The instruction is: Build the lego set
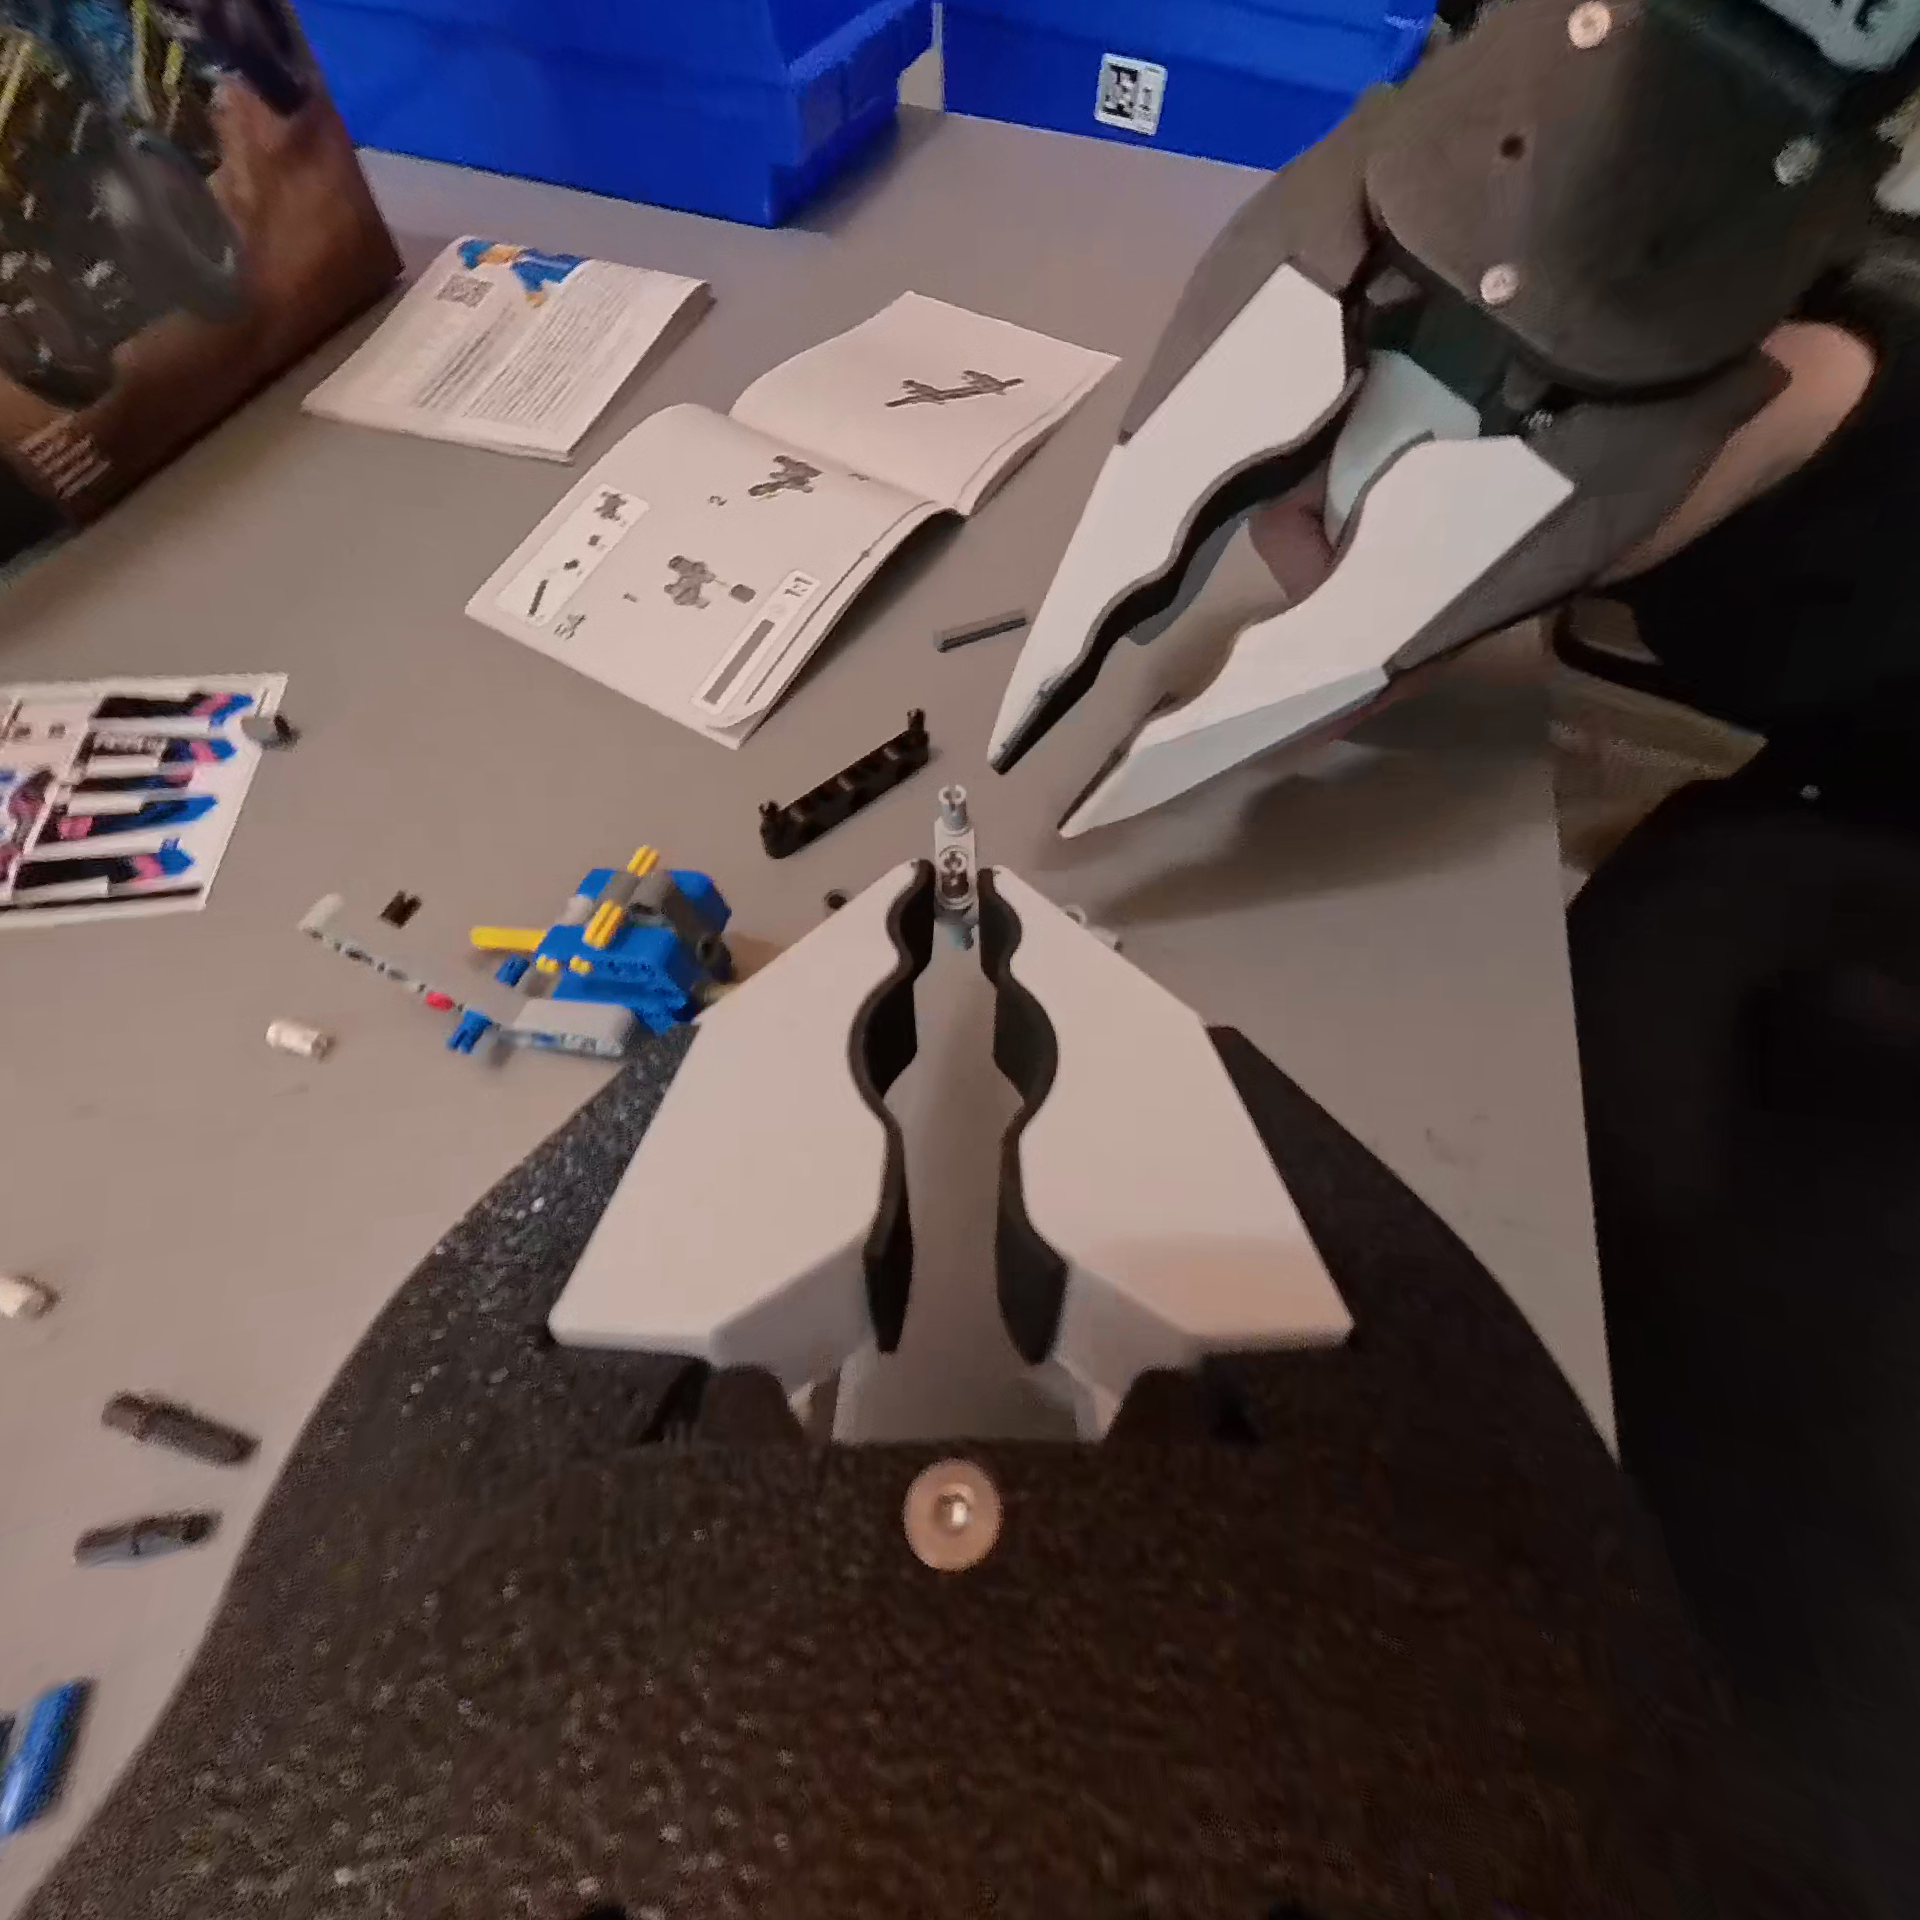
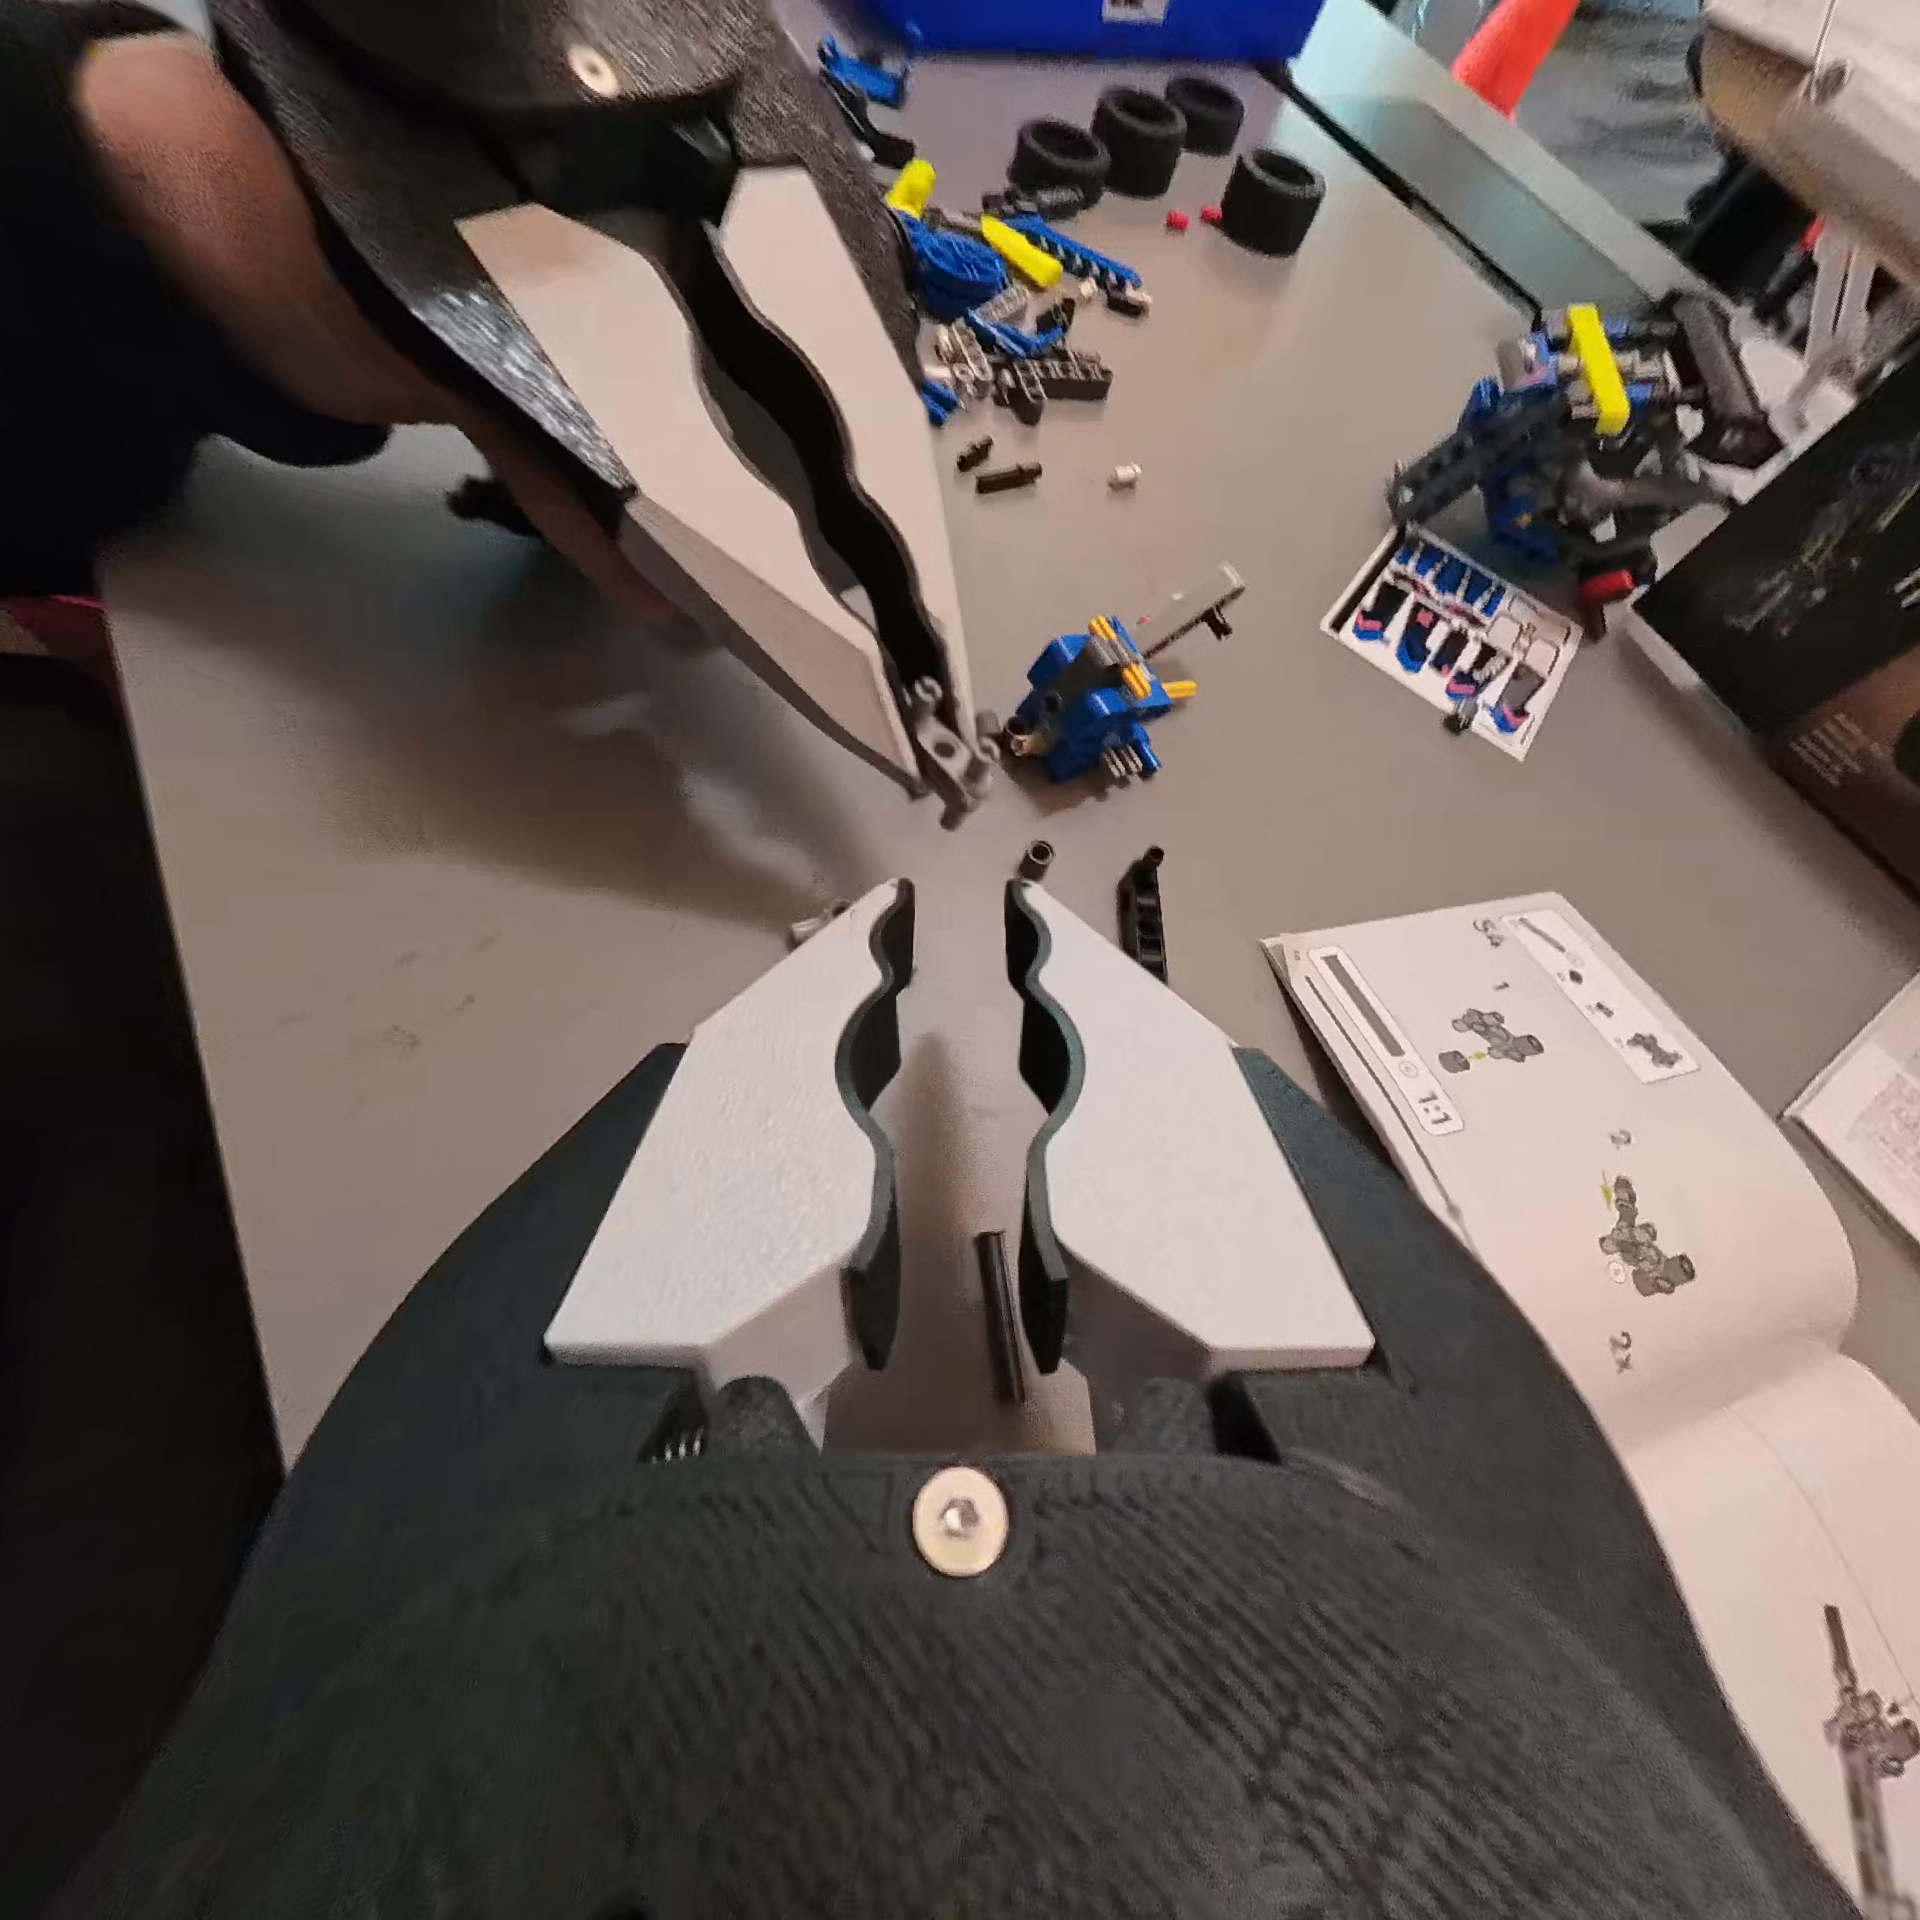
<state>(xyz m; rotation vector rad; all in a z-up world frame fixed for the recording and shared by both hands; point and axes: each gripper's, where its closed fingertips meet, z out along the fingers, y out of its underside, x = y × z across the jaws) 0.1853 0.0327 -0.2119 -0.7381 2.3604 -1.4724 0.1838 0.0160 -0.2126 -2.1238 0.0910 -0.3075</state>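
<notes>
Left tongs (image 1: 951, 883) grip grey connector (image 1: 954, 862); right tongs (image 2: 958, 899) apart.

Both tools share one build. The left gripper (image 1: 954, 883) has two pale grey wedge-shaped fingers (image 1: 758, 1122) that taper toward the tips, each lined on its inner face with a wavy black pad (image 1: 888, 1049). Behind the fingers sits a broad, rounded black body (image 1: 935, 1683) with a rough, speckled printed texture, and a round silver screw (image 1: 952, 1513) with a washer is set in its middle, just behind the finger roots. The right gripper (image 2: 958, 904) looks the same: grey fingers (image 2: 748, 1153), black wavy liners (image 2: 1044, 1049), a dark ribbed body (image 2: 935, 1714), a central silver screw (image 2: 958, 1523) and a small coil spring (image 2: 675, 1439) beside the left finger's root.
</notes>
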